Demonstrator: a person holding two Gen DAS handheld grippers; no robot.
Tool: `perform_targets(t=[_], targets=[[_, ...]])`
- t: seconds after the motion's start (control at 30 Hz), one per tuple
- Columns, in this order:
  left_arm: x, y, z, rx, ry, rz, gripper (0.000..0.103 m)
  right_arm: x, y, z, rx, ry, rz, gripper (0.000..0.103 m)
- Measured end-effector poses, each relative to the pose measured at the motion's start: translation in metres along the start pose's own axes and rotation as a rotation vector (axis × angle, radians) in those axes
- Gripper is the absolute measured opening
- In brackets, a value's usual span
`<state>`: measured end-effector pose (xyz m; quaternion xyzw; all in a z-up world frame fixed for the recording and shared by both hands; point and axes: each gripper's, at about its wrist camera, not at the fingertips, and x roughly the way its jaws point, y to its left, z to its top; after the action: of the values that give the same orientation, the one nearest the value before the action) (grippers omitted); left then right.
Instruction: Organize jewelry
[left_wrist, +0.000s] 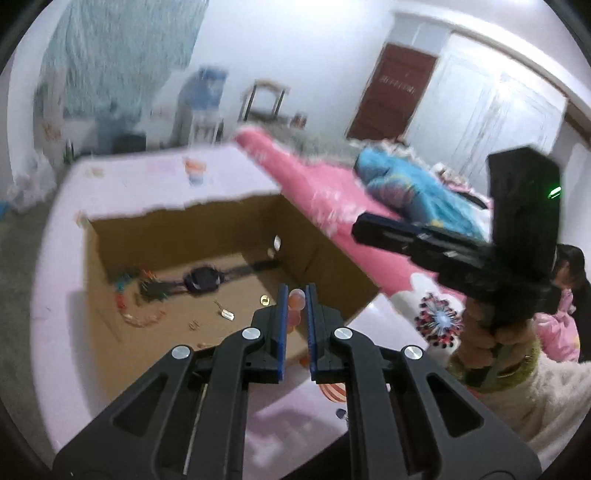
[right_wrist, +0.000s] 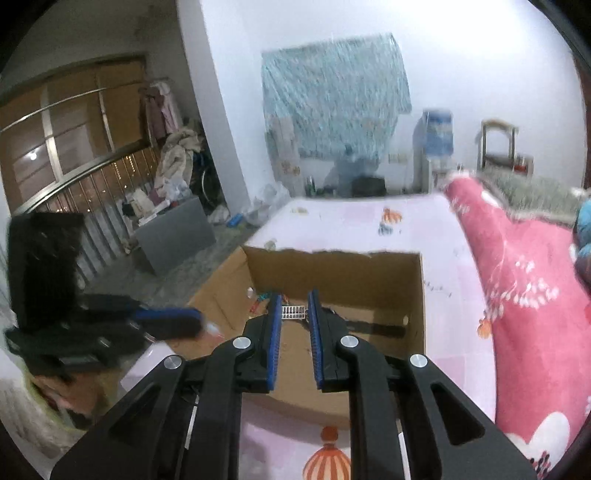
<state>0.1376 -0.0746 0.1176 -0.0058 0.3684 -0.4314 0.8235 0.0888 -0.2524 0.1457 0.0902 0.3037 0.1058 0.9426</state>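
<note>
Overhead, two grippers above one cardboard box (left_wrist: 325, 251), left gripper (left_wrist: 295, 295) clamping orange beads (left_wrist: 297, 301), right gripper (right_wrist: 293, 306) clamping silver bracelet (right_wrist: 293, 312).

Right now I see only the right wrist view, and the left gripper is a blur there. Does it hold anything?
Observer: Yes. The left gripper is shut on some peach beads, above the open cardboard box.
Operator: My right gripper holds the silver link piece and hides much of the box floor. What lies there?
Observer: A black watch lies flat on the floor with its strap stretched out.
Operator: Is anything small near it?
Observer: A small round gold piece lies on the floor, apart from the watch.
</note>
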Motion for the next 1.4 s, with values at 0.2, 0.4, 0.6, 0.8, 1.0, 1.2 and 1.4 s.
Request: perform_targets(t=[0.2, 0.4, 0.6, 0.8, 1.0, 1.2, 1.4], targets=[[0.092, 0.032, -0.006, -0.106, 0.254, 0.002, 0.009, 0.049, -0.038, -0.002, 0.089, 0.159, 0.012, 0.015], [0.097, 0.042, -0.015, -0.121, 0.238, 0.059, 0.042, 0.066, -0.049, -0.002, 0.075, 0.198, 0.012, 0.015], [0.046, 0.036, -0.009, -0.060, 0.098, 0.099, 0.063, 0.095, -0.047, -0.001, 0.061, 0.308, 0.043, 0.015], [-0.019, 0.035, -0.007, -0.022, -0.085, 0.167, 0.084, 0.139, -0.042, 0.004, 0.056, 0.437, 0.038, 0.015], [-0.058, 0.052, -0.018, -0.046, -0.184, 0.272, 0.089, 0.146, -0.045, 0.006, 0.087, 0.425, 0.025, 0.025], [-0.062, 0.088, -0.035, -0.212, -0.165, 0.280, 0.089, 0.082, -0.050, 0.009, 0.110, 0.238, -0.048, 0.046], [-0.045, 0.114, -0.054, -0.327, -0.115, 0.224, 0.089, 0.021, -0.090, -0.018, 0.282, 0.102, -0.124, 0.072]])
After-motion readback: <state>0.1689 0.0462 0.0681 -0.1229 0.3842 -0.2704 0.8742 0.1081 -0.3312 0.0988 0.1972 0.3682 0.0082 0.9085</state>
